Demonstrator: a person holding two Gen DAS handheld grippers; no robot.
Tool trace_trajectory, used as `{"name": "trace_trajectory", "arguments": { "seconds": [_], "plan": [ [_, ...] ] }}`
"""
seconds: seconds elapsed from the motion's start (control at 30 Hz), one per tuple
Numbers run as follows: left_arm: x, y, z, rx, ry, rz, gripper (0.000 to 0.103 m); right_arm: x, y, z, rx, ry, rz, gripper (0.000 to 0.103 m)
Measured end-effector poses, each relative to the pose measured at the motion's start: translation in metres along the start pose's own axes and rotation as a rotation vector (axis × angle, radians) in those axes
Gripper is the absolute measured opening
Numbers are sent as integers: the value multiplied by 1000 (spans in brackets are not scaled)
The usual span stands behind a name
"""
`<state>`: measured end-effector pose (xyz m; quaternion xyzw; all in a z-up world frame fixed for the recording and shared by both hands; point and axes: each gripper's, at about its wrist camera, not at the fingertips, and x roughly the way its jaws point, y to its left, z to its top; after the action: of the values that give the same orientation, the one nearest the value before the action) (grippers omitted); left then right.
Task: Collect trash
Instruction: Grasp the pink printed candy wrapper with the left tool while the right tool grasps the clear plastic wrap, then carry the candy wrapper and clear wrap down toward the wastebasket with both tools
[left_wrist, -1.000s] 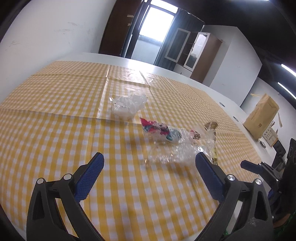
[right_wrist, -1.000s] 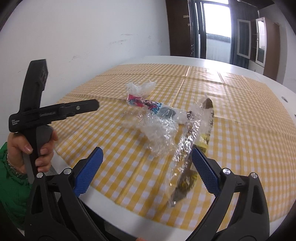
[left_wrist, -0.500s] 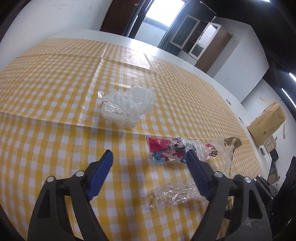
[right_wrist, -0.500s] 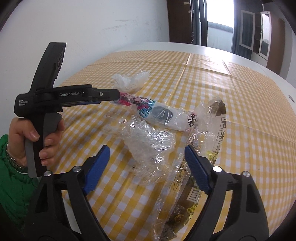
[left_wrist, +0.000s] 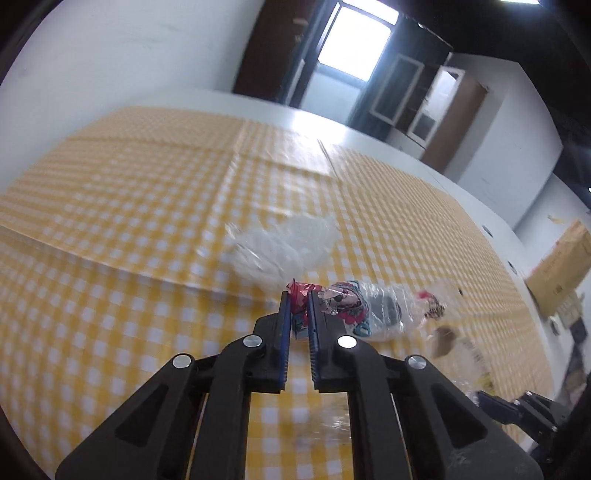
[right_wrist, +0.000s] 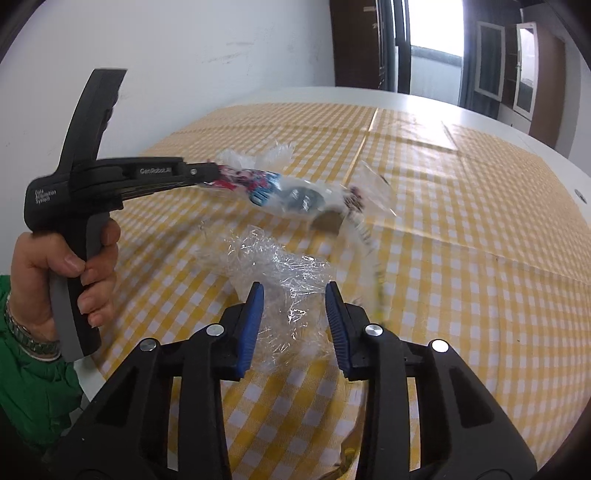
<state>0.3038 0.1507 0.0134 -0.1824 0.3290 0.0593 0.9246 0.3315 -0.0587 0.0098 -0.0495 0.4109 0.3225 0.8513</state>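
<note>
My left gripper (left_wrist: 298, 297) is shut on the red end of a colourful printed wrapper (left_wrist: 354, 308) and holds it off the yellow checked tablecloth (left_wrist: 129, 206); the wrapper shows in the right wrist view (right_wrist: 280, 190) hanging from that gripper (right_wrist: 205, 173). My right gripper (right_wrist: 295, 291) has its blue pads on either side of a crumpled clear plastic film (right_wrist: 280, 273), closed partway around it. A white crumpled plastic bag (left_wrist: 284, 247) lies beyond the left gripper. A long clear packet with yellow print (right_wrist: 369, 266) lies right of the film.
The table's near edge (right_wrist: 88, 376) runs below my left hand. A white wall (right_wrist: 221, 48) stands at the far left side. A brown cardboard box (left_wrist: 557, 269) and cupboards (left_wrist: 436, 107) stand beyond the table.
My left gripper has closed on the colourful wrapper and lifted it. My right gripper has moved forward over the clear film and narrowed around it.
</note>
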Motion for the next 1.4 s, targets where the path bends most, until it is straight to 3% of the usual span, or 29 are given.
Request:
{"name": "trace_trajectory", "arguments": {
  "seconds": [0.13,0.43,1.03,1.4],
  "plan": [
    [-20,9,7,-44,-54,32,7,-19,-2,-3,31,-52,-1,32],
    [-72,13,5,-69,-124,9,7,-66,-1,-7,77,-144,14,32],
    [-195,13,-54,-6,-244,-66,7,-127,32,-52,78,-230,18,32],
    [-237,11,-93,49,-279,-65,7,-154,47,-86,57,-244,-13,32]
  ]
}}
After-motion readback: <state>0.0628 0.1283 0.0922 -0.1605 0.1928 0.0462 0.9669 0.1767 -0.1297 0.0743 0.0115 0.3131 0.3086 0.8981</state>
